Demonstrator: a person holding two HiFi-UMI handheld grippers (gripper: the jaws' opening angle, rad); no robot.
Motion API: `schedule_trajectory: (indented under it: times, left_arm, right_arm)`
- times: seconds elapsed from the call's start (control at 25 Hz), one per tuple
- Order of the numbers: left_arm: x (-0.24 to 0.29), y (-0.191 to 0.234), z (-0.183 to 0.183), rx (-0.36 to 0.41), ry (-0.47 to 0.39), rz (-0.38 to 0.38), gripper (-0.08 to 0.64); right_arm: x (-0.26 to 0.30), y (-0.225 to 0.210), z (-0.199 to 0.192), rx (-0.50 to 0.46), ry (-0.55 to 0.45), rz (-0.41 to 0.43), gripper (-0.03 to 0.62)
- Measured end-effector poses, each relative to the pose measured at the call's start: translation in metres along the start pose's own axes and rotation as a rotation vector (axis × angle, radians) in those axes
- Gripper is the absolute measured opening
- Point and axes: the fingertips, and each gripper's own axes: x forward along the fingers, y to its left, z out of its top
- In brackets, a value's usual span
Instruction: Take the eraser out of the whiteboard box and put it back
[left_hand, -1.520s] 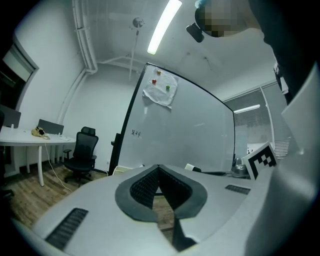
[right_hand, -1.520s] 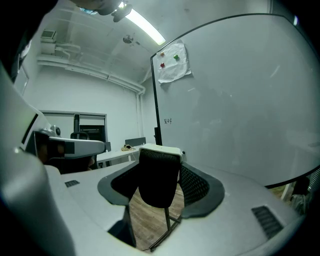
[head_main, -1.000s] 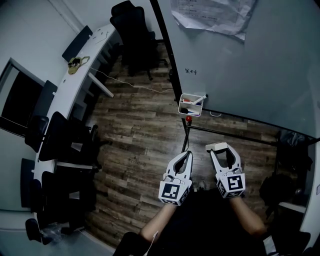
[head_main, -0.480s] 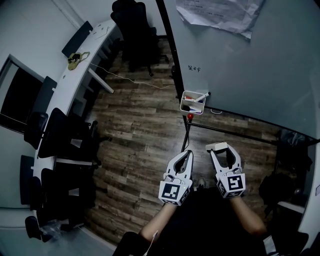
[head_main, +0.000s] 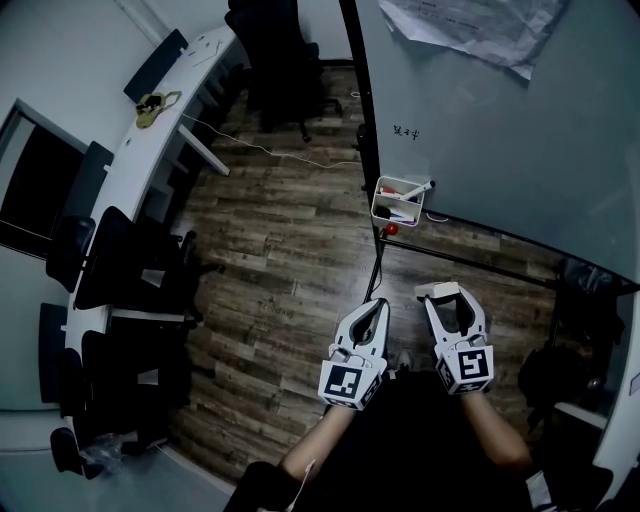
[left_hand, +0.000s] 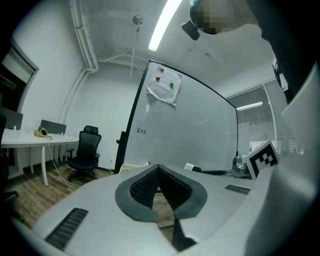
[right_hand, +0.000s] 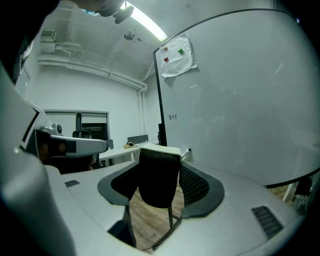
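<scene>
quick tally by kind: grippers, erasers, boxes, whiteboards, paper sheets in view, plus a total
grippers: 2, left gripper and right gripper
eraser: 1, clamped in the right gripper
whiteboard box: 1
whiteboard: 1
paper sheet: 1
total: 6

An office; a whiteboard (head_main: 500, 130); a long white desk (head_main: 135, 170); black swivel chairs (head_main: 280, 50).
</scene>
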Motion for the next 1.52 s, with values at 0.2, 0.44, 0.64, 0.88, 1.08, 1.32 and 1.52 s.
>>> schedule_trajectory:
  times: [0.2, 0.44, 0.64, 0.88, 1.08, 1.32, 1.52]
  left_arm:
    - [0.008, 0.021, 0.005, 0.001, -0.008, -0.002, 0.007]
    - [0.029, 0.052, 0.018, 0.002, -0.022, -0.022, 0.006]
    - [0.043, 0.081, 0.03, 0.0, -0.025, -0.041, 0.006]
    - [0.058, 0.113, 0.033, -0.021, -0.01, -0.075, 0.006]
    - [0.069, 0.124, 0.033, -0.011, 0.002, -0.123, 0.006]
    - [0.08, 0.141, 0.039, -0.053, 0.001, -0.131, 0.007]
    - [0.091, 0.153, 0.049, -0.06, -0.032, -0.135, 0.006]
  right_arm:
    - [0.018, 0.003, 0.005, -0.015, -0.007, -0.006, 0.253]
    - [0.049, 0.009, 0.019, -0.029, -0.02, -0.017, 0.253]
    - [0.078, 0.012, 0.031, -0.04, -0.033, -0.043, 0.253]
    - [0.106, 0.019, 0.041, -0.045, -0.033, -0.088, 0.253]
    - [0.115, 0.019, 0.047, -0.053, -0.041, -0.126, 0.253]
    - [0.128, 0.017, 0.06, -0.072, -0.061, -0.157, 0.253]
    - [0.141, 0.01, 0.073, -0.075, -0.083, -0.174, 0.253]
